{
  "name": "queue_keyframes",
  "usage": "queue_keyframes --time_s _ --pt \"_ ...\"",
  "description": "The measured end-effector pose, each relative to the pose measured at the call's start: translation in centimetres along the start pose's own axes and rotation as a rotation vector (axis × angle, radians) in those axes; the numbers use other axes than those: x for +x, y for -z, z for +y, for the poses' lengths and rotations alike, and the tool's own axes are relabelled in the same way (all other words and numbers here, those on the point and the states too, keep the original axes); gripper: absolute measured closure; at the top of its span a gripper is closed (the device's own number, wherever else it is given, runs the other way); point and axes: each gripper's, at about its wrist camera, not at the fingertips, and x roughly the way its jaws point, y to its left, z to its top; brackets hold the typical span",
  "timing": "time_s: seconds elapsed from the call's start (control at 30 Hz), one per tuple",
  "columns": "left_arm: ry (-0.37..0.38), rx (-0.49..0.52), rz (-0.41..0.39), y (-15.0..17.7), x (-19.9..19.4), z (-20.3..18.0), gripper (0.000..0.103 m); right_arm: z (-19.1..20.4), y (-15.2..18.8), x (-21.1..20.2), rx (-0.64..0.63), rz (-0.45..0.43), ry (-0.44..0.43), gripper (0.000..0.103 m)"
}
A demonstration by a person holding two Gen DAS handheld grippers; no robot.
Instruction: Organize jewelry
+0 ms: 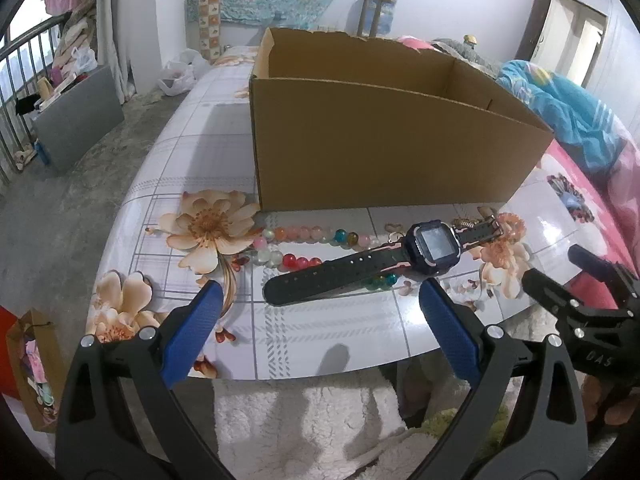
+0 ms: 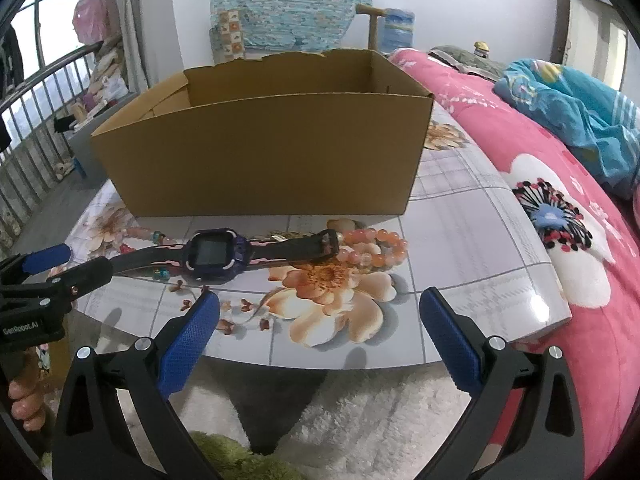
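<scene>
Nothing seems stowed yet: the watch (image 1: 432, 245), multicoloured bead string (image 1: 316, 236) and peach bead bracelet (image 2: 374, 246) lie on the desk (image 2: 460, 240) just before the cardboard box (image 1: 380, 136). Left gripper (image 1: 320, 312) and right gripper (image 2: 320, 320) hover at the desk's near edge, tilted downward, jaws wide apart and empty.

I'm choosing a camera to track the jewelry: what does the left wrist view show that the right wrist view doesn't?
Only the left wrist view shows the multicolored bead strand nearly whole, left of the watch, and a grey board on the floor. Only the right wrist view shows the orange bead bracelet clearly, and the table's right corner. Both show the watch, the open cardboard box, and both grippers, left gripper and right gripper, open and empty.
</scene>
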Motion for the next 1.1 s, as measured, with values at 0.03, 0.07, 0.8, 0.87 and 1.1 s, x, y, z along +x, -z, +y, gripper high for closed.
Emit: queue_keyframes --time_s 0.03,0.07,0.8,0.87,1.1 --pt "0.002 -0.003 -0.001 0.0 -0.1 0.0 0.008 0.1 0.0 0.0 -0.003 -0.005 -0.001 0.005" --pt "0.008 -0.004 -0.003 -0.1 -0.1 0.1 0.008 0.2 0.0 0.0 -0.003 -0.008 -0.006 0.005" --pt "0.028 -0.016 -0.005 0.2 -0.4 0.2 0.008 0.3 -0.3 -1.0 -0.002 -0.045 -0.019 0.005" --pt "0.022 -0.017 -0.004 0.3 -0.3 0.2 0.008 0.2 -0.4 -1.1 0.003 -0.048 -0.028 0.005" --pt "-0.002 -0.014 -0.012 0.3 -0.4 0.5 0.008 -0.2 -0.4 -1.2 0.029 -0.059 -0.107 0.005"
